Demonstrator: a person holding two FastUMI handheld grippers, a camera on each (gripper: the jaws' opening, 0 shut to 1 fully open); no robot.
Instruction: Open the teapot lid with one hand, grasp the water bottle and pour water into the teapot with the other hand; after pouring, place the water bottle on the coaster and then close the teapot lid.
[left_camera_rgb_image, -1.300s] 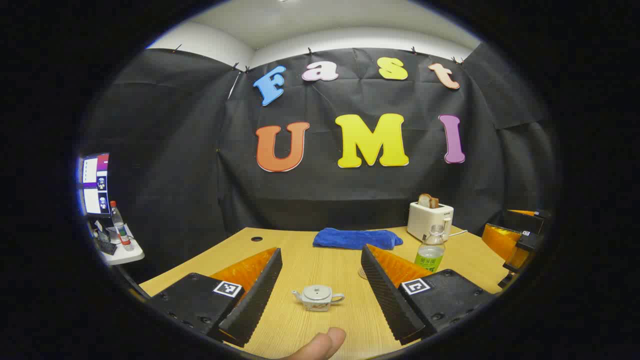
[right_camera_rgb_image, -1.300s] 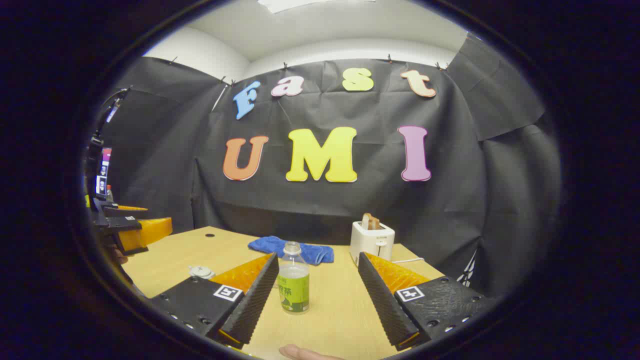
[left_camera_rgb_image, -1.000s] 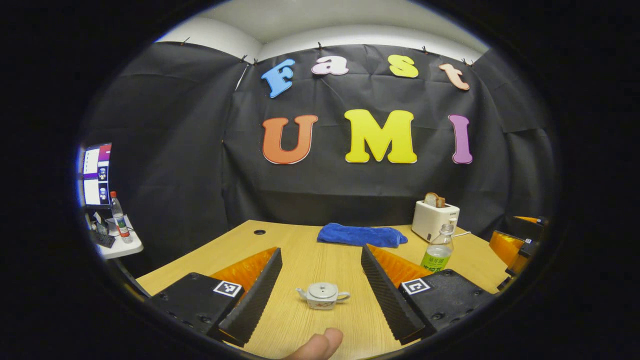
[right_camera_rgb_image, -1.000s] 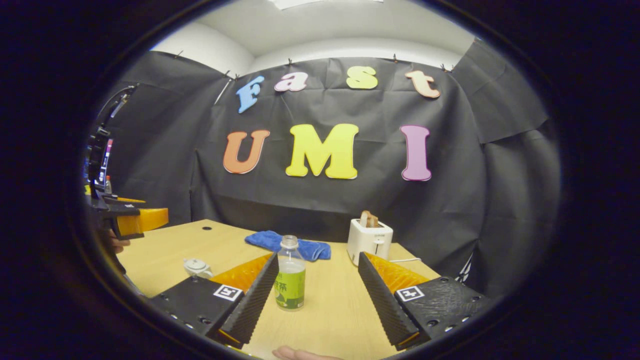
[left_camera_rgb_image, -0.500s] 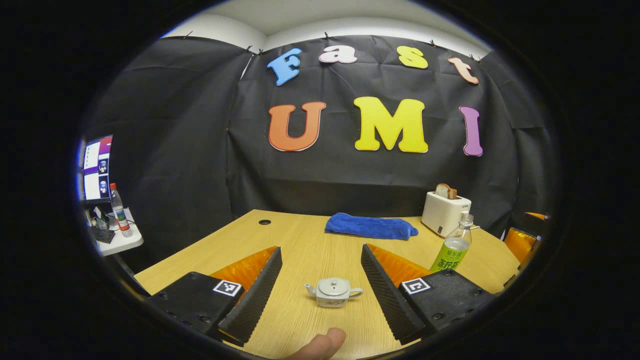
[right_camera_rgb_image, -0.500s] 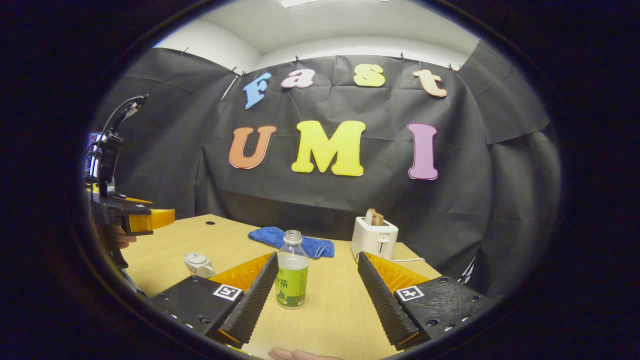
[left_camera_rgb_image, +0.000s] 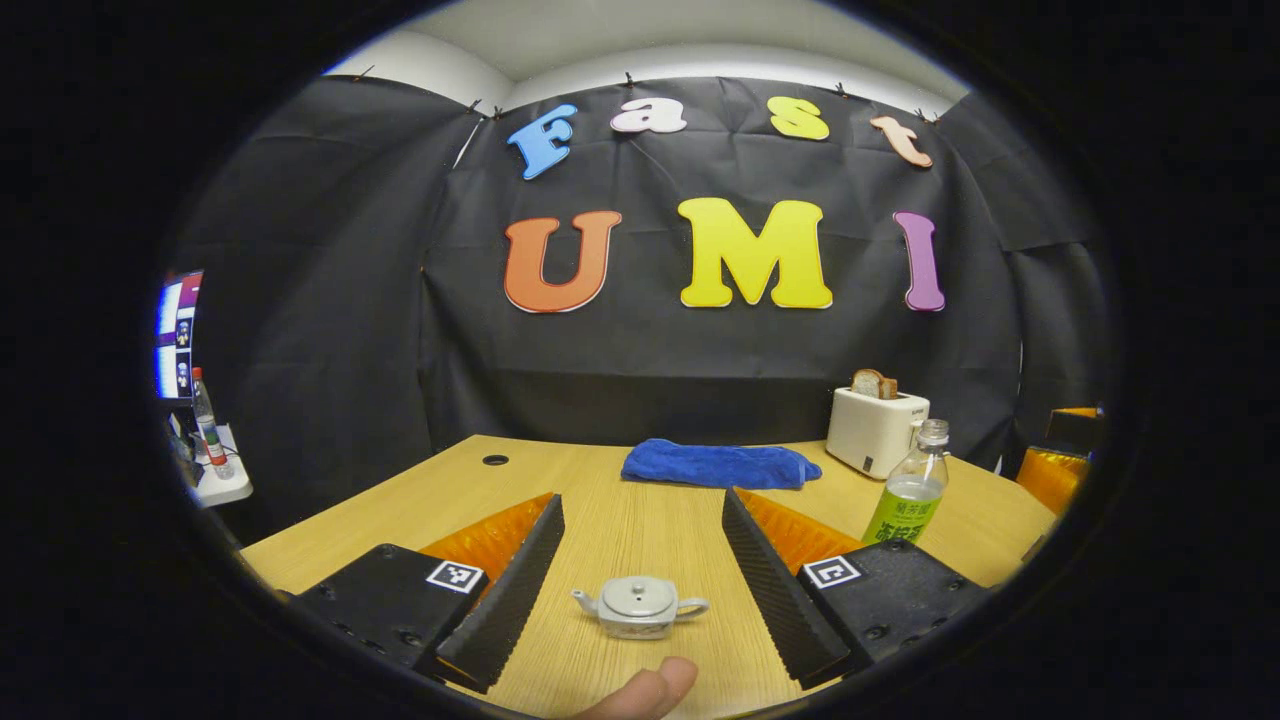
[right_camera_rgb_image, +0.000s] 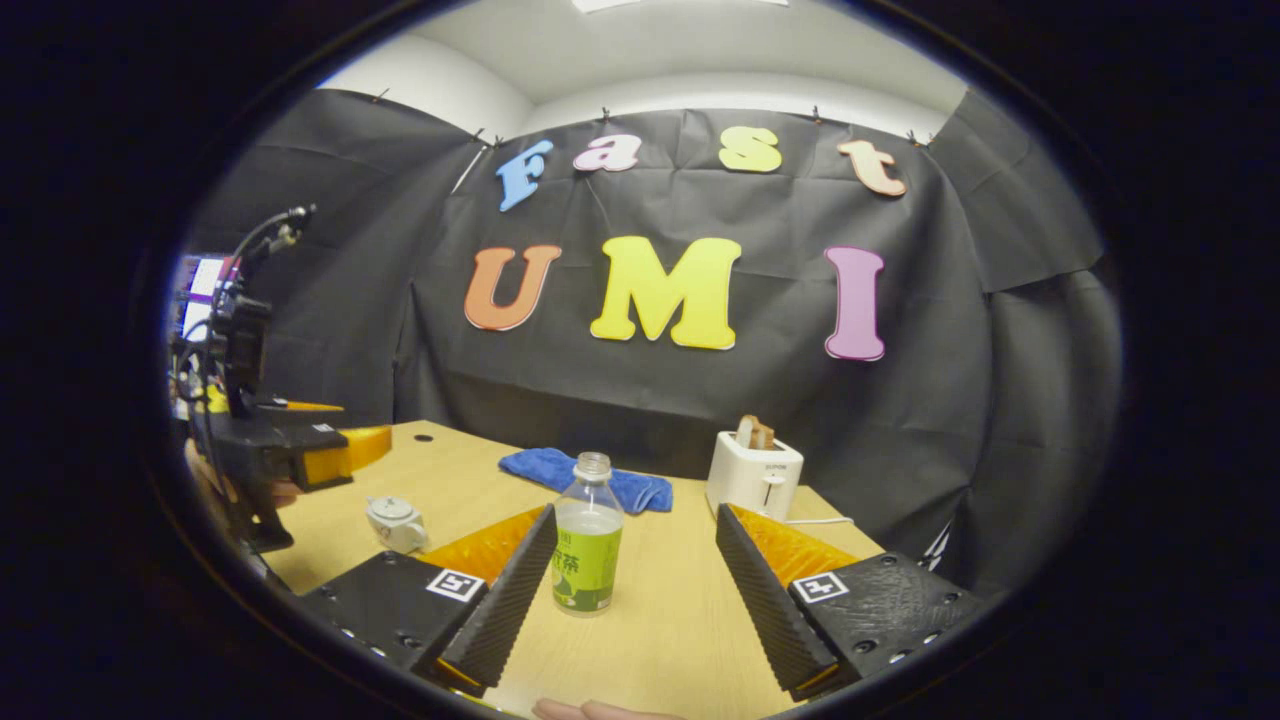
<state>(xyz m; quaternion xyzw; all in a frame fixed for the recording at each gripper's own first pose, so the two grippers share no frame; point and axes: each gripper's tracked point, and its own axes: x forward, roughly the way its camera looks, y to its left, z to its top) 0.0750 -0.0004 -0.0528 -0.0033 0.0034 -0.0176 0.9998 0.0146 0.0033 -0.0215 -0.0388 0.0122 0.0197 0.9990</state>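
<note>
- The left tool (left_camera_rgb_image: 640, 540) is spread wide and holds nothing; the teapot (left_camera_rgb_image: 640, 606), lid on, sits on the tabletop (left_camera_rgb_image: 620, 520) between its fingers.
- The water bottle (right_camera_rgb_image: 586, 546) stands right of the teapot, inside the right tool (right_camera_rgb_image: 636, 560), which gapes empty.
- A blue cloth (left_camera_rgb_image: 708, 465) and toaster (left_camera_rgb_image: 876, 430) lie behind the teapot.

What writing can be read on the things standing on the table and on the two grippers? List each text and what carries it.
Nothing can be quoted as readable text.
water bottle: print on its green label, too small and blurred to read.
toaster: a small mark on its front, too small to read.
teapot: no writing seen.
left gripper and right gripper: square black-and-white coded tags, a pattern, not words.
</note>
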